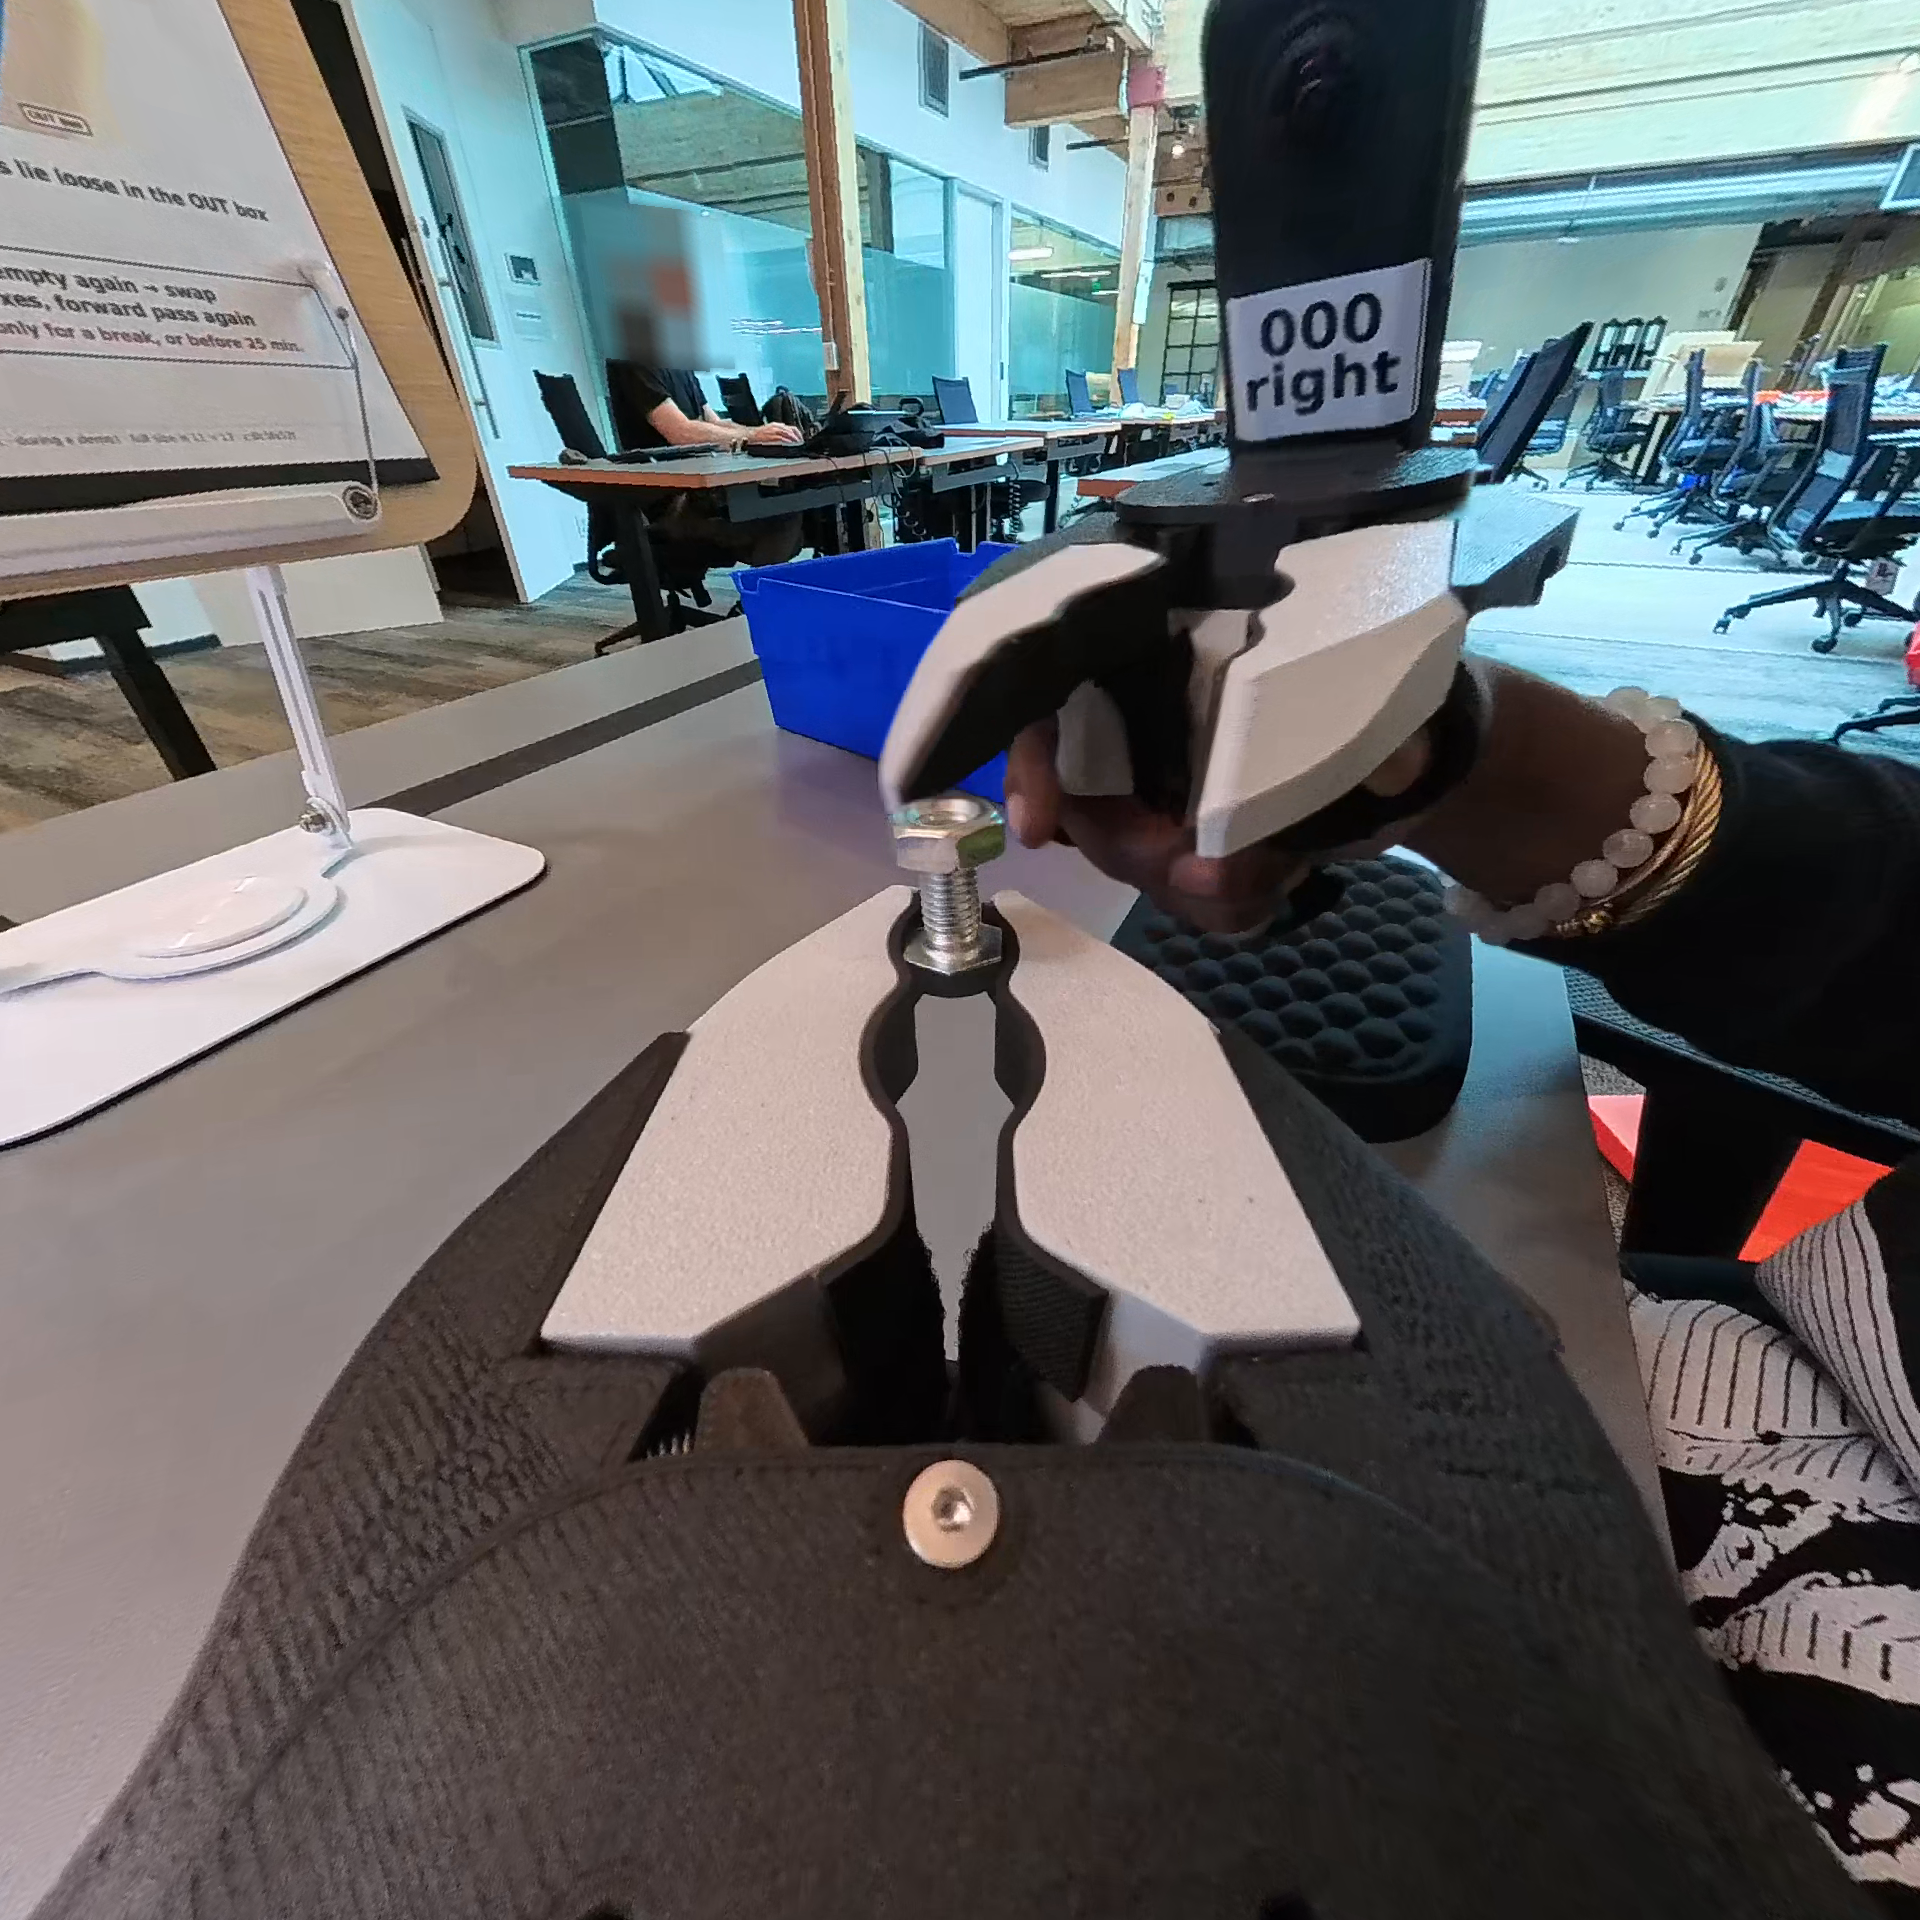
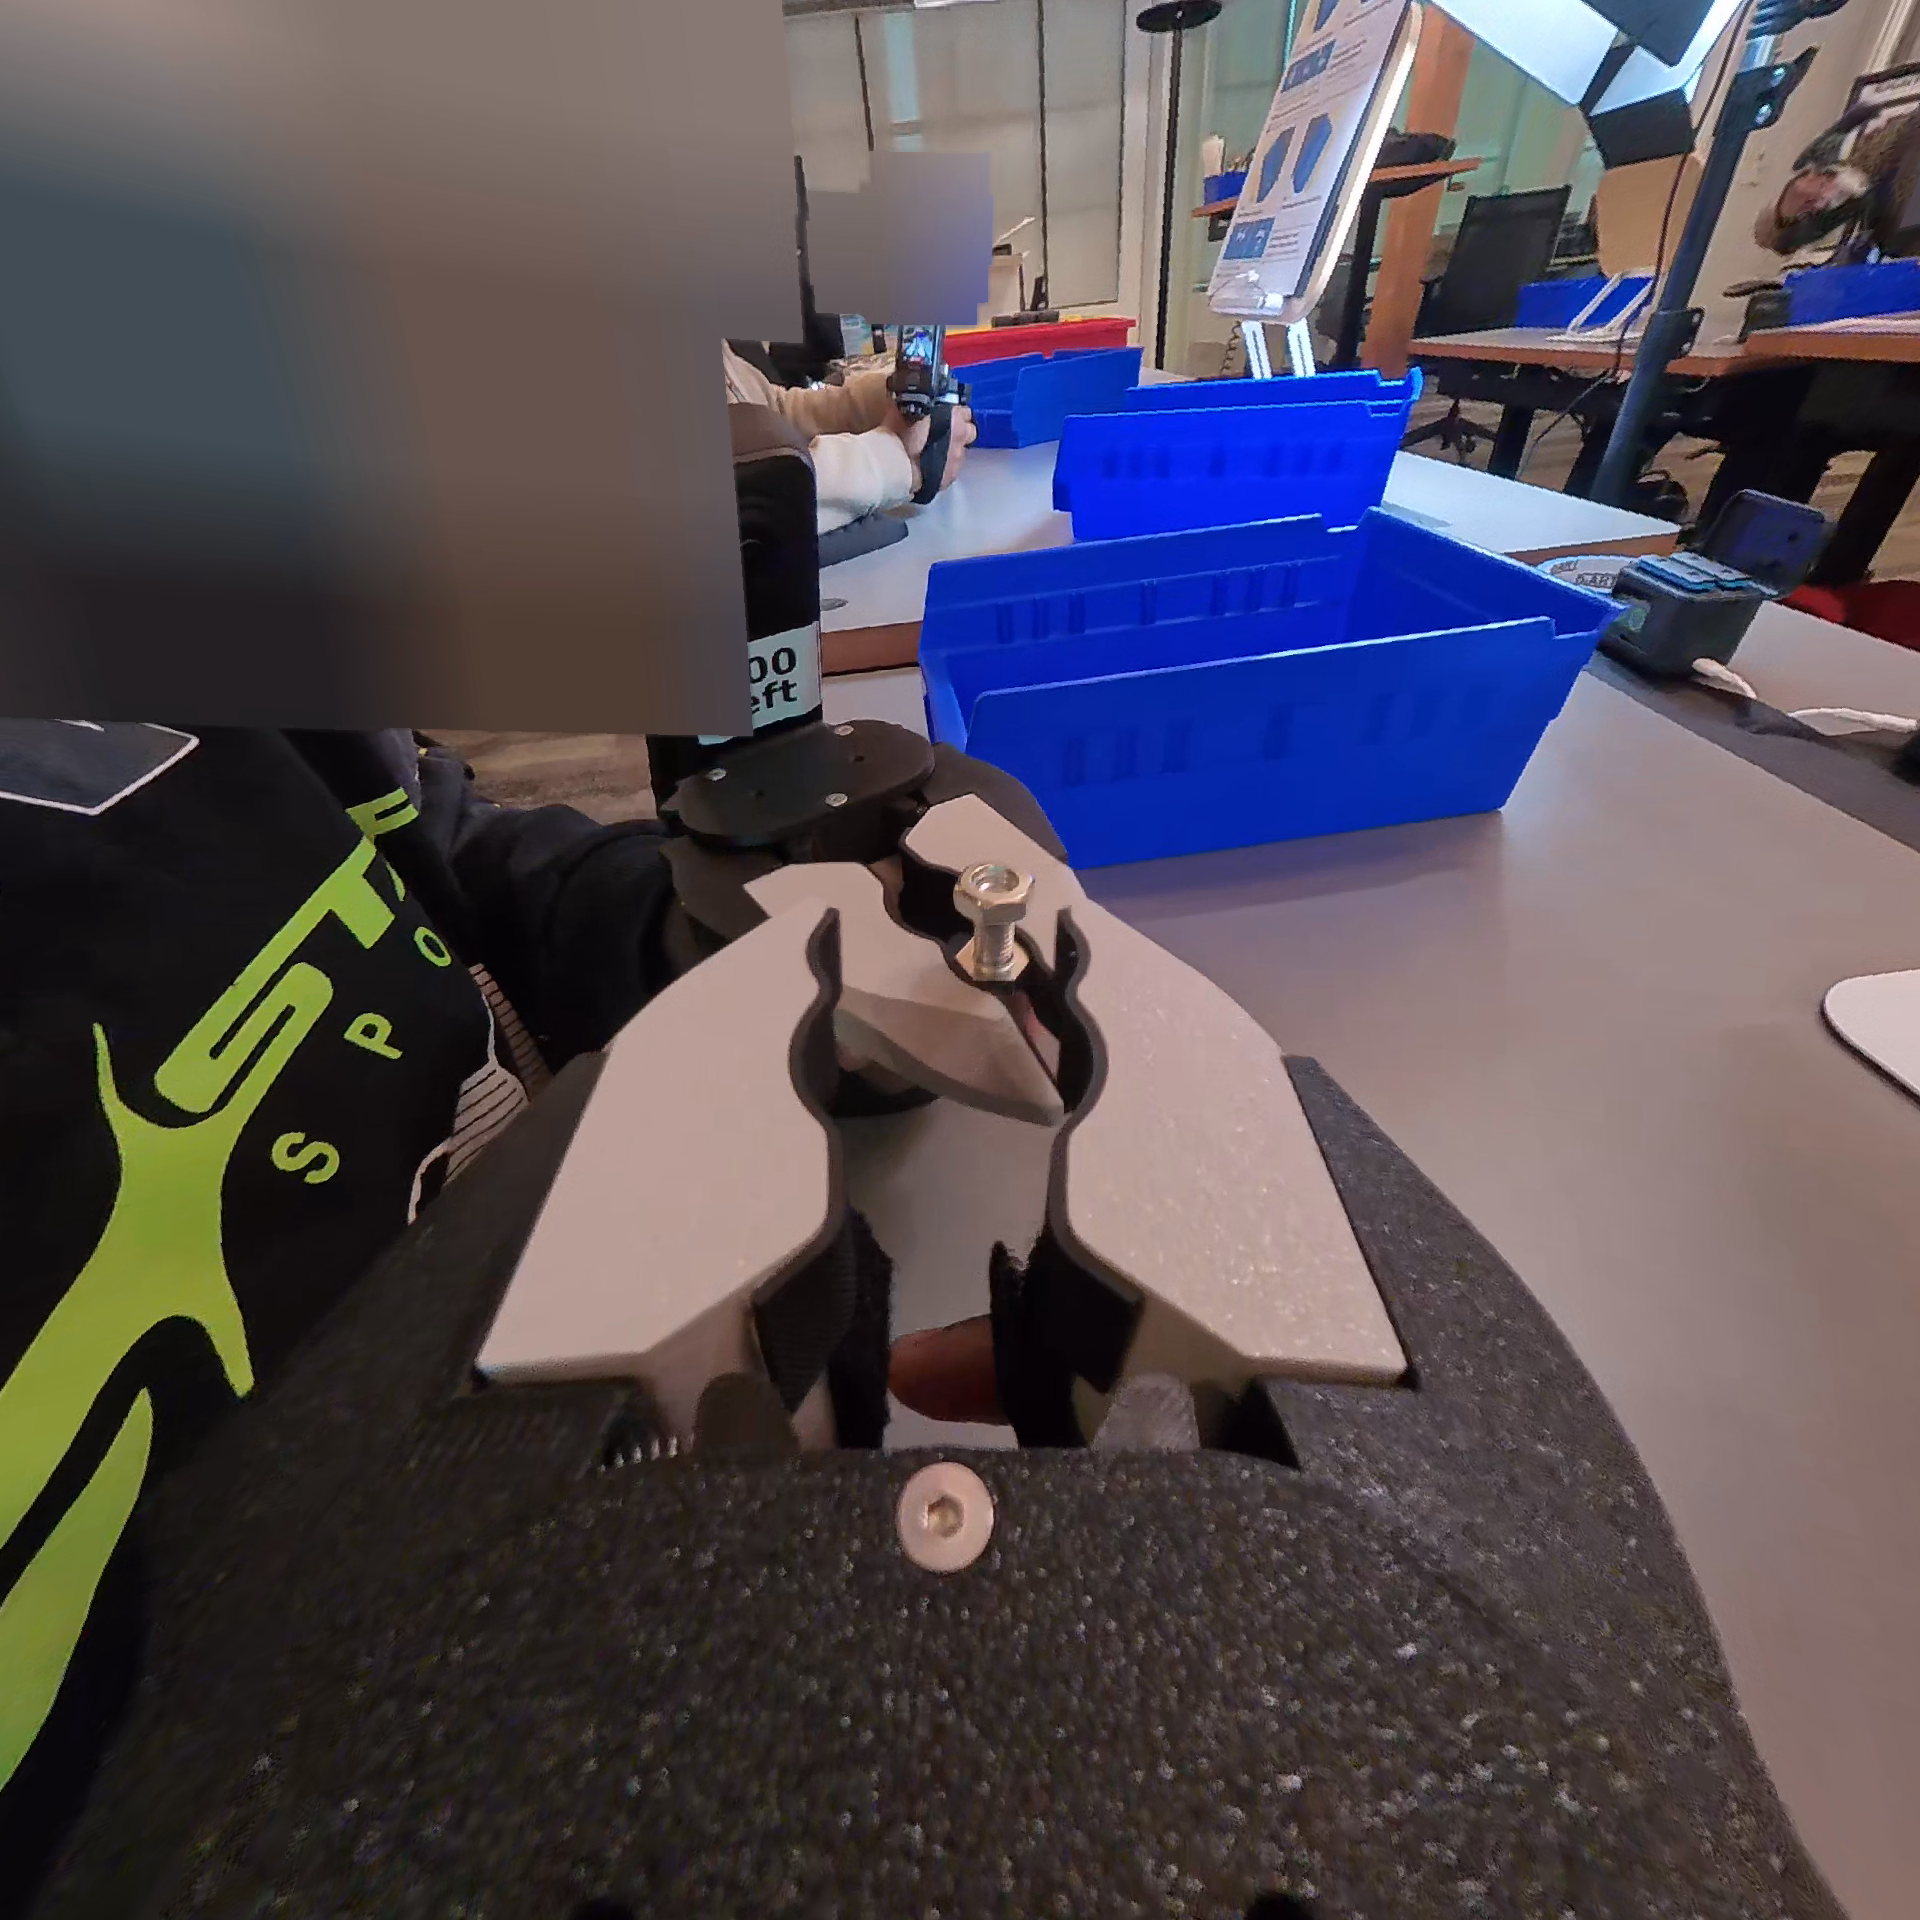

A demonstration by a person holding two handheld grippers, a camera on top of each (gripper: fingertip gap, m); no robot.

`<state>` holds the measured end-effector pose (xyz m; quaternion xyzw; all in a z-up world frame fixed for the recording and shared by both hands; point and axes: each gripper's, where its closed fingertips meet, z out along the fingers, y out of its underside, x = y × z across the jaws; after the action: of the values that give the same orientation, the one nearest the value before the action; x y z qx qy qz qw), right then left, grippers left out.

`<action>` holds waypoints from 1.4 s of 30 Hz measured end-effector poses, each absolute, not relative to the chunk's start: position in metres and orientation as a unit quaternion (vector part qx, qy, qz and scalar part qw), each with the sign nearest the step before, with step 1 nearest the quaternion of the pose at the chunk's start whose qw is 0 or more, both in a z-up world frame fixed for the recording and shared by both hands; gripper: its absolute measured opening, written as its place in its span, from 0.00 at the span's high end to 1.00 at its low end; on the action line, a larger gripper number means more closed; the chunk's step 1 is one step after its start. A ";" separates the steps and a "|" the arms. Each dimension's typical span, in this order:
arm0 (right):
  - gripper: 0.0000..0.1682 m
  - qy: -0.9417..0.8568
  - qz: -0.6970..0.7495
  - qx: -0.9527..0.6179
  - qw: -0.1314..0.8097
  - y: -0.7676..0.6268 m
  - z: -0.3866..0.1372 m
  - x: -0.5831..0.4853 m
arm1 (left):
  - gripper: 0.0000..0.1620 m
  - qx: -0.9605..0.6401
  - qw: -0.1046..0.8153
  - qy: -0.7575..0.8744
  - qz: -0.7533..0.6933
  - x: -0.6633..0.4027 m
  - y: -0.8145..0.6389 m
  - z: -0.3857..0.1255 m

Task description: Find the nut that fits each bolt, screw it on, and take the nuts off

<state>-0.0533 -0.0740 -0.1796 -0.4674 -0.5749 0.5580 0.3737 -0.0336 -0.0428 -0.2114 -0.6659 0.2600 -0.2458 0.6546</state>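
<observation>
A silver bolt [image 1: 948,912] stands upright with a hex nut [image 1: 948,836] on the top of its thread. My left gripper [image 1: 951,961] is shut on the bolt's head and holds it above the grey table [image 1: 520,1143]. My right gripper [image 1: 1055,821] comes in from above right with its jaws apart; one fingertip [image 1: 904,779] hovers just over the nut. In the right wrist view the nut [image 2: 992,891] and bolt [image 2: 992,948] sit between the tips of my open right gripper [image 2: 945,935], nearer its right finger. The left gripper [image 2: 992,977] holds the bolt from beyond.
A blue bin [image 1: 831,644] stands just behind the bolt, with a second blue bin [image 2: 1226,457] farther back. A white stand base [image 1: 208,935] with an instruction sheet is at the left. A black padded rest [image 1: 1340,987] lies under the right hand. A dark case [image 2: 1704,603] sits at the far right. The gap from one gripper's tips to the other's is roughly 4 cm.
</observation>
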 end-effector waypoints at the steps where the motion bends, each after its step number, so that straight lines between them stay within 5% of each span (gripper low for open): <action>1: 0.74 -0.574 0.560 -0.465 0.374 -0.075 -0.179 -0.055 | 0.94 -0.665 0.654 0.263 -0.247 -0.032 -0.043 -0.212; 18: 0.77 -0.571 0.562 -0.461 0.382 -0.080 -0.179 -0.048 | 0.94 -0.662 0.658 0.261 -0.247 -0.034 -0.043 -0.211; 26: 0.69 -0.565 0.577 -0.458 0.373 -0.084 -0.179 -0.063 | 0.94 -0.657 0.654 0.276 -0.252 -0.028 -0.046 -0.212; 36: 0.79 -0.546 0.587 -0.457 0.386 -0.087 -0.175 -0.043 | 0.94 -0.656 0.653 0.275 -0.260 -0.028 -0.046 -0.213; 42: 0.69 -0.547 0.578 -0.453 0.401 -0.084 -0.178 -0.058 | 0.94 -0.649 0.647 0.292 -0.274 -0.021 -0.051 -0.214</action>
<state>-0.0580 -0.0838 -0.1784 -0.4534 -0.5473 0.5780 0.4010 -0.0211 -0.0514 -0.2136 -0.6492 0.2917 -0.2743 0.6467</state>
